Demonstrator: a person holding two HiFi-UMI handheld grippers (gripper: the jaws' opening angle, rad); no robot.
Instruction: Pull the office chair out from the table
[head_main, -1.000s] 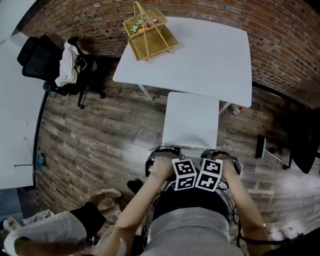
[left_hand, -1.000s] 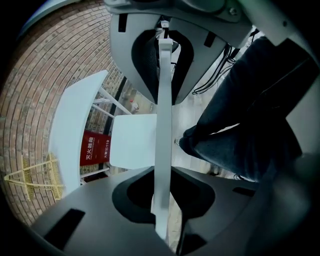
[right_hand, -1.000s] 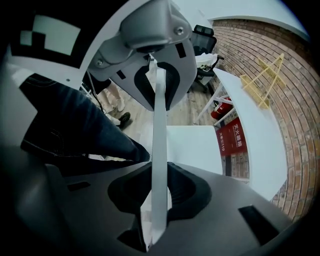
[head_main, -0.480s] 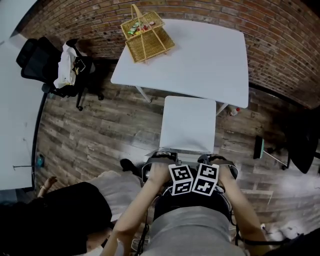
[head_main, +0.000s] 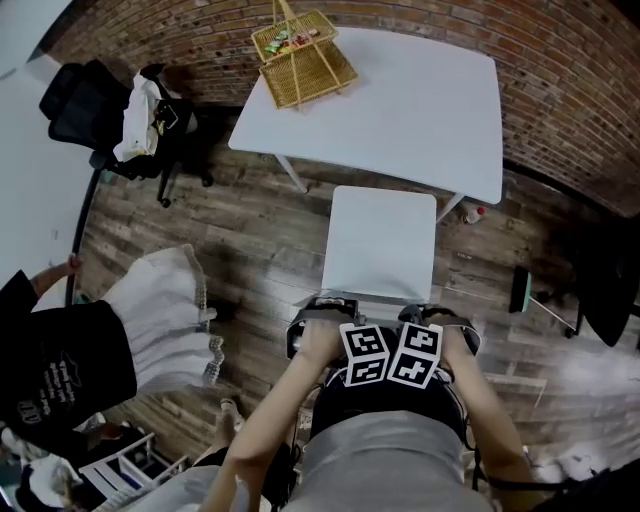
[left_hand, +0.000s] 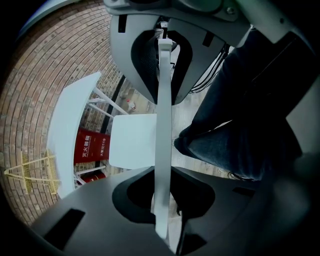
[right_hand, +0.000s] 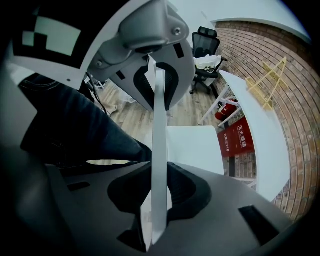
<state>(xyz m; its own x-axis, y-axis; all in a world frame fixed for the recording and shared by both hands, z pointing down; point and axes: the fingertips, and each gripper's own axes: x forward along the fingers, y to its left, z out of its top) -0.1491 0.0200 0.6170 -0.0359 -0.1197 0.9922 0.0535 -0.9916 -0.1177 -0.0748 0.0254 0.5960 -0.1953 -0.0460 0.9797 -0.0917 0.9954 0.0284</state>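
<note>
Closest to the person, the left gripper (head_main: 325, 308) and the right gripper (head_main: 432, 314) point down side by side, and each one is clamped on the top edge of the chair's backrest (left_hand: 163, 100). In both gripper views this backrest shows edge-on as a thin white panel that runs straight between the jaws, with the jaws pressed on its two faces. The chair is plain and white, and its seat (head_main: 380, 245) is a flat, almost square plate with rounded corners and nothing on it. The seat stands over the wooden floor (head_main: 250, 250). Its far edge is just at the near edge of the white table (head_main: 420, 110), while the rest of it is out from under the table. On the far left corner of the table there is a woven yellow basket (head_main: 312, 80) with a tall handle. Small coloured packets (head_main: 293, 41) lie in it, green and red, but they are too small to tell what they are. Under the table by the brick wall (head_main: 560, 80) stands a red box (left_hand: 91, 146) with white characters, and what it holds I cannot see. To the left, well apart from the table, a black office chair (head_main: 80, 105) carries a white cloth (head_main: 137, 120). Another person (head_main: 70, 365) in a black top and white skirt stands at the left edge.
</note>
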